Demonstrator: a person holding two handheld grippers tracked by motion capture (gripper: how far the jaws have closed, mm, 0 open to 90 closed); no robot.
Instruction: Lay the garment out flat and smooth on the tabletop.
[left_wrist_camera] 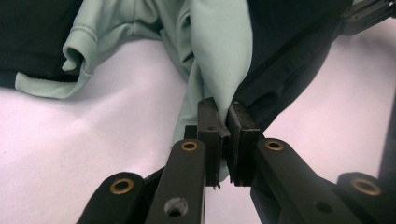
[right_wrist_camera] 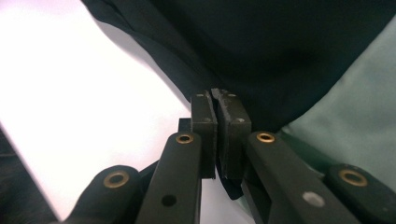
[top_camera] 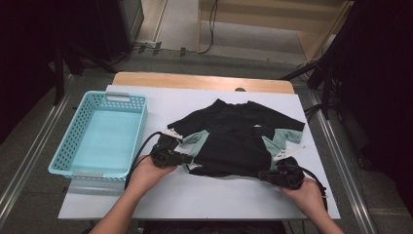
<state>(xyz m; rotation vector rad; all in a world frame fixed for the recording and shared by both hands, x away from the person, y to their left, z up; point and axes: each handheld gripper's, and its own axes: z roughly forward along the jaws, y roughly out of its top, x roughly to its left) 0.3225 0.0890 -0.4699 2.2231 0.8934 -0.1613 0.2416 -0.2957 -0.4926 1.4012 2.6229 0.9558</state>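
A black shirt (top_camera: 234, 136) with mint-green side panels lies spread on the white table cover, its lower part folded up. At its lower left corner my left gripper (top_camera: 187, 158) is held level. In the left gripper view that gripper (left_wrist_camera: 228, 116) is shut on a fold of the mint fabric (left_wrist_camera: 215, 46). At the lower right corner sits my right gripper (top_camera: 265, 174). The right gripper view has that gripper (right_wrist_camera: 218, 100) shut on the shirt's black hem (right_wrist_camera: 280, 46), with mint cloth to the right.
A light blue plastic basket (top_camera: 138, 127) stands on the left of the table, with nothing in it. The white cover (top_camera: 195, 195) reaches the near edge, and a wooden strip of table shows at the back. Dark stands and cables surround the table.
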